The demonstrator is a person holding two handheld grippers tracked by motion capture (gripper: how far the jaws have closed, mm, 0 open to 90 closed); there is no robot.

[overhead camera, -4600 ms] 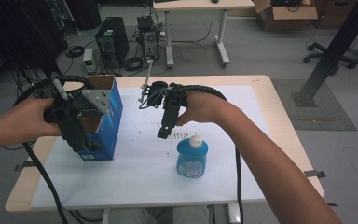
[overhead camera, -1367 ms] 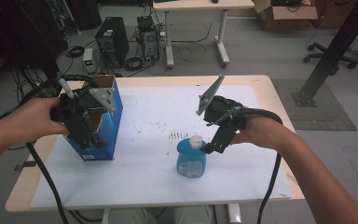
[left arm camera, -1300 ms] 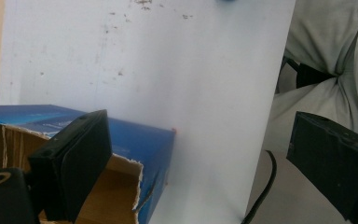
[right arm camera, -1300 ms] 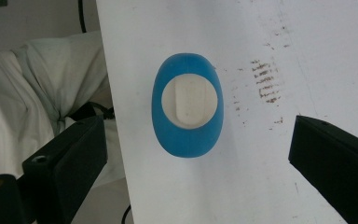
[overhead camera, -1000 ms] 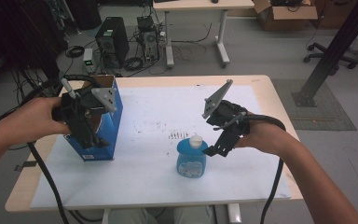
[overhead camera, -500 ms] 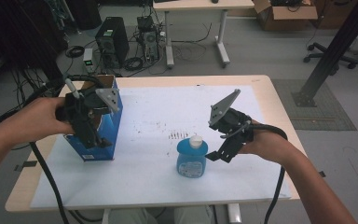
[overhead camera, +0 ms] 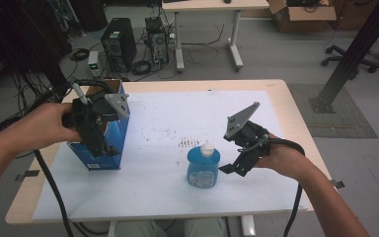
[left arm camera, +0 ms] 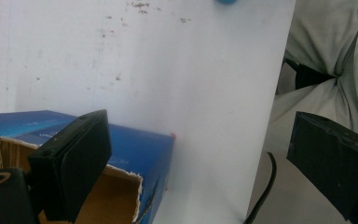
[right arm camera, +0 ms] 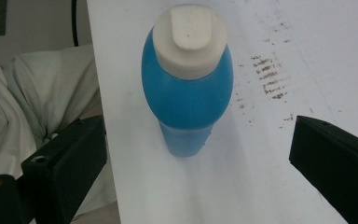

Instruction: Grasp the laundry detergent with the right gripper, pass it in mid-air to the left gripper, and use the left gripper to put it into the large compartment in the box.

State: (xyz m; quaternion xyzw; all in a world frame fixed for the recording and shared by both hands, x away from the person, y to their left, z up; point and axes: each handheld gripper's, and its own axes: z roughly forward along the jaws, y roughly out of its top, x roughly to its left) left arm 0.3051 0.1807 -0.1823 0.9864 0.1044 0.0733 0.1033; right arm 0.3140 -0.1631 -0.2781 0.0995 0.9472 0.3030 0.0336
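Right gripper just beside blue bottle, left gripper at blue box.
Right jaws wide open, holding nothing; bottle upright on white sheet, white cap ahead between the 2 jaws. Left jaws wide open, 1 over the box's open top, gripping nothing.

I see a white sheet covering most of the wooden table, with dark speckled stains near its middle. Beyond the table, a black computer tower stands on the floor among loose cables. A cardboard box sits farther back.
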